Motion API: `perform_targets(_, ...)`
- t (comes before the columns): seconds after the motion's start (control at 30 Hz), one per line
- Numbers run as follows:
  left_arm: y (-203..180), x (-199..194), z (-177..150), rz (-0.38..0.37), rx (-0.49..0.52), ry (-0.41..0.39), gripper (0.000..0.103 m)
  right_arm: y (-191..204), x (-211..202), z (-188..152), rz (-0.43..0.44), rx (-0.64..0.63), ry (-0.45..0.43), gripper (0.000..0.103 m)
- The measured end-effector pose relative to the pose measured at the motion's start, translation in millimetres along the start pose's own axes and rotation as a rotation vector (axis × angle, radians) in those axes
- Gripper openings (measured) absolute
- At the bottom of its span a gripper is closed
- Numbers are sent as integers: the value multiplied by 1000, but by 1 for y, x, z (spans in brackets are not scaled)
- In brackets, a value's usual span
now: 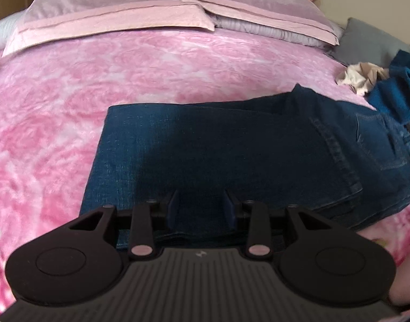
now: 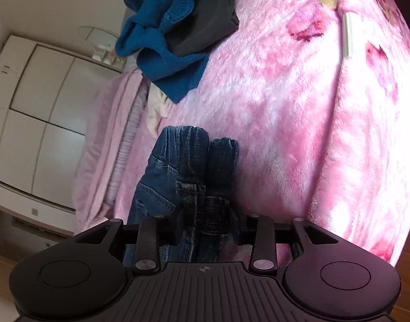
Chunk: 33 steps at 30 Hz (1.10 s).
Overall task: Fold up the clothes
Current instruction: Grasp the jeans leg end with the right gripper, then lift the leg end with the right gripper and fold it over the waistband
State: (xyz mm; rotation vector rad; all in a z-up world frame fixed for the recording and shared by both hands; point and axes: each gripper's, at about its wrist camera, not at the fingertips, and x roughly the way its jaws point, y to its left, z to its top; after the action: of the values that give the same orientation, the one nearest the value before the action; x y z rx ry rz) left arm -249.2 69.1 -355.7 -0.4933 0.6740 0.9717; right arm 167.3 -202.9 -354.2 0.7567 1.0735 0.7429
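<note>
Dark blue jeans (image 1: 231, 155) lie folded lengthwise across the pink bedspread (image 1: 124, 80), waist end to the right. My left gripper (image 1: 201, 209) hovers over the jeans' near edge, jaws apart with denim between them but not pinched. My right gripper (image 2: 205, 222) is shut on the bunched waistband of the jeans (image 2: 194, 166), which stands up in folds in front of the fingers.
A teal sweater (image 1: 398, 91) (image 2: 162, 43) and a dark grey garment (image 2: 205, 18) lie at the bed's right side, with a beige cloth (image 1: 360, 77) beside them. Pink pillows (image 1: 111, 18) line the headboard. A white wardrobe (image 2: 38, 112) stands beyond the bed.
</note>
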Motion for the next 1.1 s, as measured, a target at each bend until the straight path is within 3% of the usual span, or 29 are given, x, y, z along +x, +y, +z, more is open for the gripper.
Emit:
perform_targets(0.1,-6,0,3,21,39,7,32,10,6,-2,-53,-93,6,25)
perform_targets(0.2,0,-7,5,11,4,-1,31,33,3,-6,-147,-219,2,19)
perform_targets(0.3,17,-22,6,7,-70,-34,31,74,5,-23,-260,-429,-39,16)
perform_targets(0.4,41,-40,5,7,-156,-71,30,130,4,-56,-282,-695,-140,16)
perform_targets(0.5,75,-61,0,13,-263,-101,30,190,-3,-112,-182,-985,-215,16)
perform_targets(0.67,136,-90,-21,29,-457,-108,26,247,-12,-260,31,-1505,-273,16)
perform_targets(0.8,167,-99,-41,61,-536,-78,26,231,-13,-388,165,-1861,-133,21)
perform_targets(0.87,174,-102,-50,56,-557,-67,26,210,0,-448,190,-2039,30,24)
perform_targets(0.93,182,-105,-59,50,-577,-56,26,189,14,-479,171,-2133,164,29)
perform_targets(1.03,188,-105,-70,33,-585,-43,26,177,1,-486,180,-2142,100,57)
perform_targets(1.1,187,-104,-73,22,-588,-44,26,178,-6,-481,189,-2130,66,59)
